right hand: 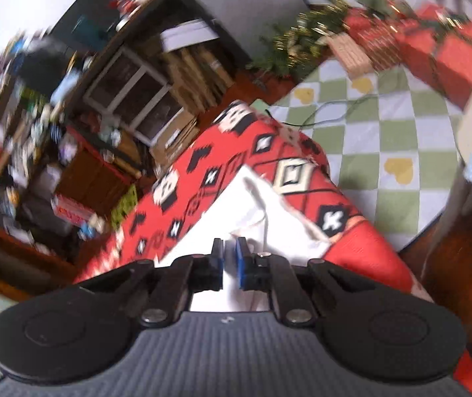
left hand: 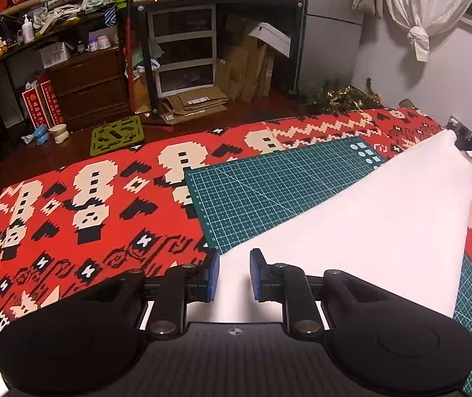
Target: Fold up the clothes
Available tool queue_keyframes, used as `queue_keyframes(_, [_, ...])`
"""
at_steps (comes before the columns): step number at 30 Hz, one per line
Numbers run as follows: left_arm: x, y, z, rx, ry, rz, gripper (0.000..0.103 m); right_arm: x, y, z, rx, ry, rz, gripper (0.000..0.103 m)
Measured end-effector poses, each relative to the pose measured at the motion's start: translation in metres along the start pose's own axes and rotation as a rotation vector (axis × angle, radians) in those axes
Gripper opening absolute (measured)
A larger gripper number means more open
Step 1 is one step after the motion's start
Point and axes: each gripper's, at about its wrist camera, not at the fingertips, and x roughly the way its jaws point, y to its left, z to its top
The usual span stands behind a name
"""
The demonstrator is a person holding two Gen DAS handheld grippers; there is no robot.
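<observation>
Two grippers, left (left hand: 234,276) and right (right hand: 230,263), tauten smooth, seemingly triangular white cloth (left hand: 368,225).

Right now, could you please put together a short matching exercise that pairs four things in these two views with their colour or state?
Things:
1. left gripper
2. right gripper
3. cutting mat
4. bedspread

Colour or state:
A. red with cream and black pattern
B. jaws apart over the white garment
C. dark green with a white grid
D. jaws nearly closed on white fabric

Pairs: 1-B, 2-D, 3-C, 4-A
</observation>
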Motion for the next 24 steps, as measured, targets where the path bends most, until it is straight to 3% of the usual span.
queue_keyframes(2, [-0.001, -0.001, -0.001, -0.002, -0.002, -0.007, 0.019, 0.001, 0.016, -0.004, -0.075, 0.02, 0.006, 0.013])
queue_keyframes(6, [-0.005, -0.001, -0.003, -0.01, -0.008, -0.024, 0.019, -0.02, 0.02, -0.003, -0.05, -0.069, 0.1, 0.014])
queue_keyframes(9, [-0.007, -0.001, -0.004, -0.015, -0.01, -0.031, 0.019, -0.041, 0.004, 0.003, 0.052, -0.177, 0.044, 0.015])
queue_keyframes(12, [-0.007, -0.002, -0.006, -0.02, -0.011, -0.032, 0.019, -0.051, -0.013, 0.006, 0.099, -0.204, -0.027, 0.016])
queue_keyframes(22, [-0.002, -0.015, -0.005, 0.005, -0.004, -0.048, 0.022, -0.026, -0.022, -0.004, 0.058, -0.107, -0.085, 0.016])
queue_keyframes(23, [-0.002, -0.016, -0.005, 0.006, -0.005, -0.048, 0.022, -0.022, -0.021, -0.005, 0.052, -0.101, -0.089, 0.003])
queue_keyframes(24, [-0.003, -0.017, -0.005, 0.005, -0.008, -0.049, 0.022, -0.019, -0.02, -0.005, 0.044, -0.1, -0.112, 0.001])
